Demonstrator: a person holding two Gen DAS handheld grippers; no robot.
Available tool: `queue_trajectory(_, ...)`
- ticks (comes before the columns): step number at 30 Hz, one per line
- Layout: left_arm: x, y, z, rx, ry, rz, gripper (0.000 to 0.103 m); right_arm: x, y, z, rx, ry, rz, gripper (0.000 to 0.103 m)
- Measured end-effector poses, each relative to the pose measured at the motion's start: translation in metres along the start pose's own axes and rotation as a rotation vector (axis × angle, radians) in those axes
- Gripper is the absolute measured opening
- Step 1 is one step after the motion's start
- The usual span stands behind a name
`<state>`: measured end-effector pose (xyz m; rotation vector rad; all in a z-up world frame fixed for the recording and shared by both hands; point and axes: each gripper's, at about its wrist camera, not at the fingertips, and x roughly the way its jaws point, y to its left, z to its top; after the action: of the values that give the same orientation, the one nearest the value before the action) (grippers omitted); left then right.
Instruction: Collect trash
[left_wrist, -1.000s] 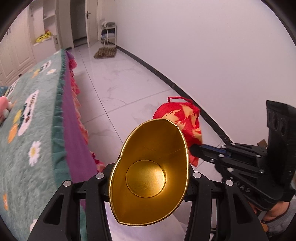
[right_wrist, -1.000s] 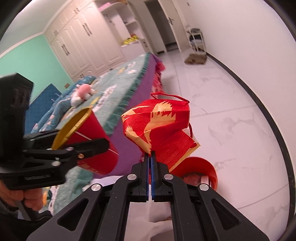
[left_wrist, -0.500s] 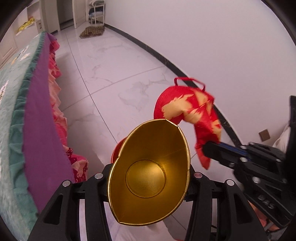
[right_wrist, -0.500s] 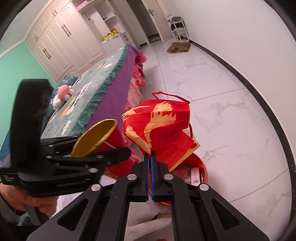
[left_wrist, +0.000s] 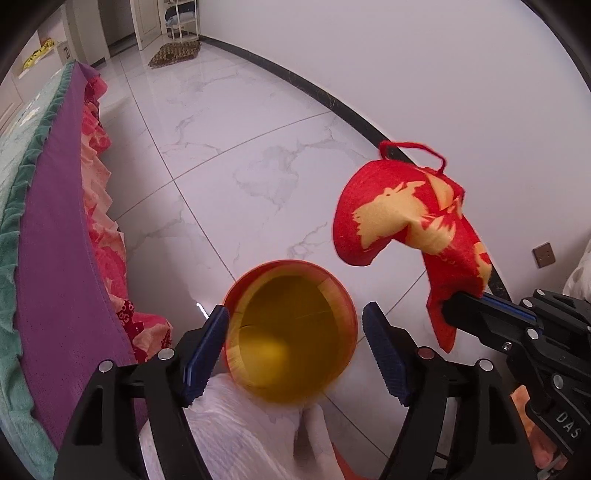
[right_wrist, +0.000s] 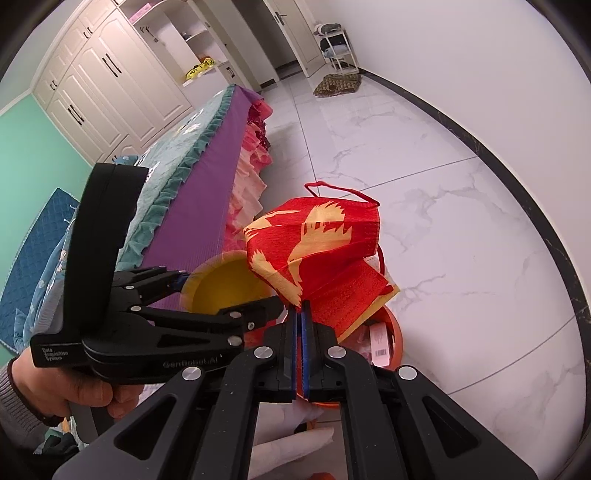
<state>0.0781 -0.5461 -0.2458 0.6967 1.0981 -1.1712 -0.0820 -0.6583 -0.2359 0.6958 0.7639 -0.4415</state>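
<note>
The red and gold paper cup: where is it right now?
In the left wrist view the paper cup sits low in the centre, between the left gripper's opening jaws, pads off it, above the white bag; the red mask hangs to its right.

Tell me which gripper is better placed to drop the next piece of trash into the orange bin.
Right, probably. The right gripper is shut on the red mask above the orange bin. The left gripper is opening, already off its cup.

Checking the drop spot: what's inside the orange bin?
In the bin, a barcoded packet and pale scraps show. The mask and fingers cover the rest.
</note>
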Motion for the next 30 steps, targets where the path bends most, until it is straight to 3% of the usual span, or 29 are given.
queue_trajectory(11, -0.004, 0.019, -0.003, -0.034, -0.001, 0.048, 0.075, 0.031, 0.006, 0.006, -0.013, 0.048, 0.024, 0.006)
queue_trajectory(16, -0.005, 0.033, -0.008, -0.067, 0.006, 0.092, 0.075, 0.047, 0.012, 0.010, -0.027, 0.059, 0.010, 0.022)
queue_trajectory(18, -0.007, 0.040, -0.009, -0.088, 0.004, 0.095, 0.075, 0.050, 0.014, 0.011, -0.027, 0.057, 0.007, 0.034)
queue_trajectory(25, -0.015, 0.048, -0.014, -0.109, -0.003, 0.098, 0.075, 0.040, 0.028, 0.012, -0.053, 0.031, 0.005, 0.034)
queue_trajectory(30, -0.045, 0.046, -0.021, -0.130, -0.078, 0.115, 0.075, 0.017, 0.051, 0.013, -0.100, -0.018, 0.001, 0.034)
